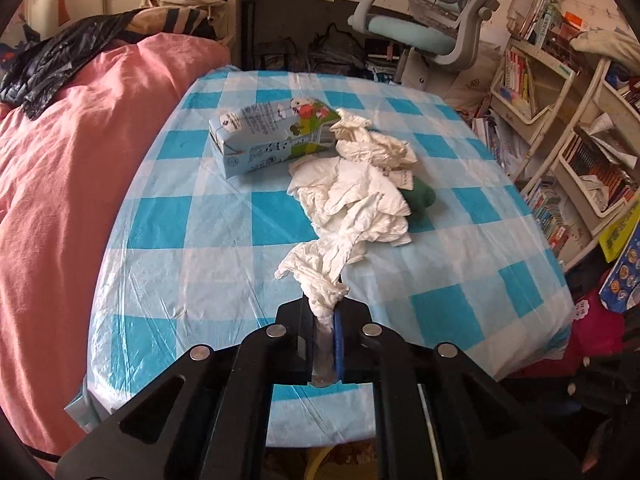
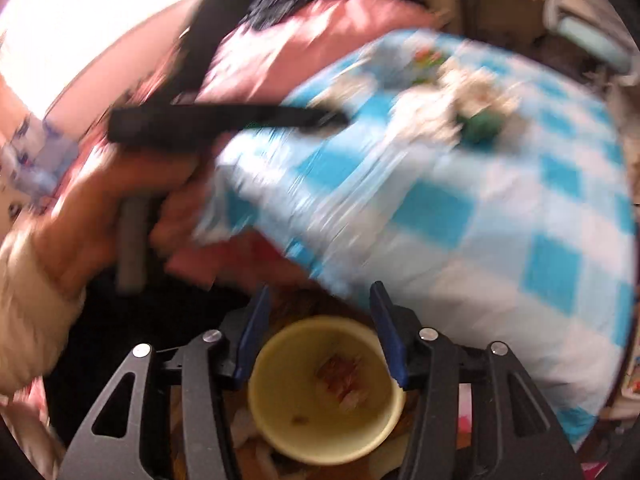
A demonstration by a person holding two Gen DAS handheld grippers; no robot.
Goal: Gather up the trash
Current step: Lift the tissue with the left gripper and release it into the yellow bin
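Pinching crumpled white tissue (image 1: 320,276), left tongs (image 1: 326,316) clamped.

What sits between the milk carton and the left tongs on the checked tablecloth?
In the left wrist view, crumpled white tissues trail from beside the milk carton down to the left tongs, which pinch the near end.

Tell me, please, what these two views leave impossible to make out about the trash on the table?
- Left wrist view: the green object is mostly hidden under crumpled tissues.
- Left wrist view: the far end of the drink carton is covered by tissues.
- Right wrist view: motion blur smears the tabletop trash; contents of the yellow bin are indistinct.
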